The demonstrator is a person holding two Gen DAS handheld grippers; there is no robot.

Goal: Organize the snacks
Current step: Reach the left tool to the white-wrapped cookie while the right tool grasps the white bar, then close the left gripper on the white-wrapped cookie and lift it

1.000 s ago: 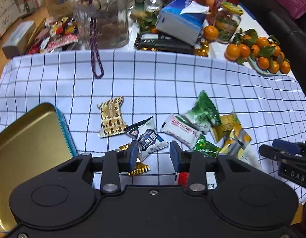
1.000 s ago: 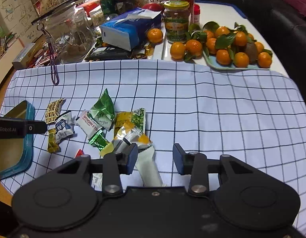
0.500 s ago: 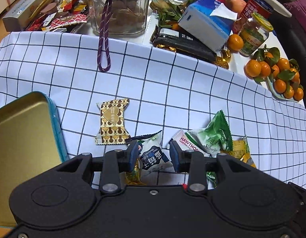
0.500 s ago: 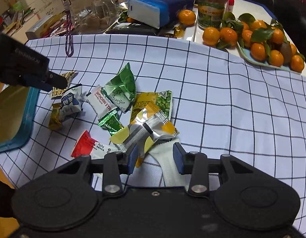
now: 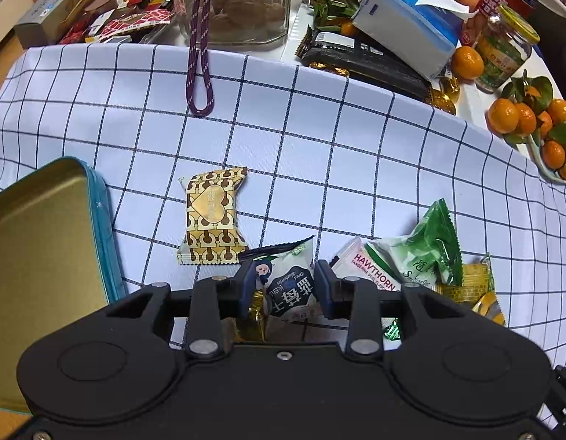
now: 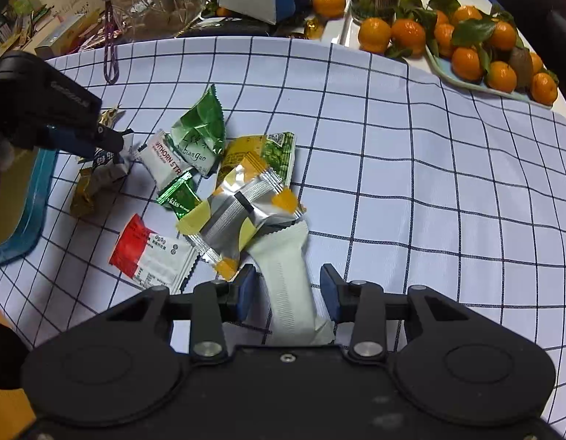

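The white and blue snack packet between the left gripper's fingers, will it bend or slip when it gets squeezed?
The white and blue snack packet looks like thin puffy foil, so it will probably crumple a bit rather than stay stiff. Its glossy surface may be slippery between the left hand-held gripper fingers. It seems small and flat, likely very light, and it cannot roll.

"HAWTHORN" on white packet

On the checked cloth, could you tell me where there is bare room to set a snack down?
Bare: the cloth right of the snack pile, below the oranges. Crowded: between pile and tin.
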